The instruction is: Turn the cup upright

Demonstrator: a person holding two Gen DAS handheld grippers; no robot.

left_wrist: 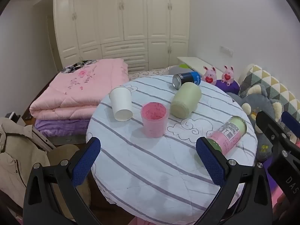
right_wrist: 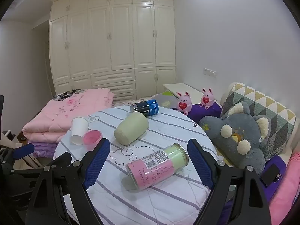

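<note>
On a round table with a striped cloth point(left_wrist: 150, 168) stand several cups. A pink cup point(left_wrist: 154, 119) stands upright, mouth up. A white paper cup point(left_wrist: 121, 103) lies tilted on its side beside it. A green cup point(left_wrist: 185, 99) lies on its side, base toward me. A pink-and-green labelled tumbler point(right_wrist: 158, 166) lies on its side between the open fingers of my right gripper point(right_wrist: 148, 164), untouched. A blue can point(left_wrist: 187, 79) lies at the far edge. My left gripper point(left_wrist: 148, 159) is open and empty, short of the pink cup.
A folded pink quilt point(left_wrist: 75, 93) lies on the bed to the left. Grey plush toy point(right_wrist: 241, 135), patterned cushion point(right_wrist: 262, 108) and two pink bunny toys point(right_wrist: 184, 103) sit to the right. White wardrobe point(right_wrist: 112, 37) stands behind. A beige coat point(left_wrist: 16, 159) hangs at lower left.
</note>
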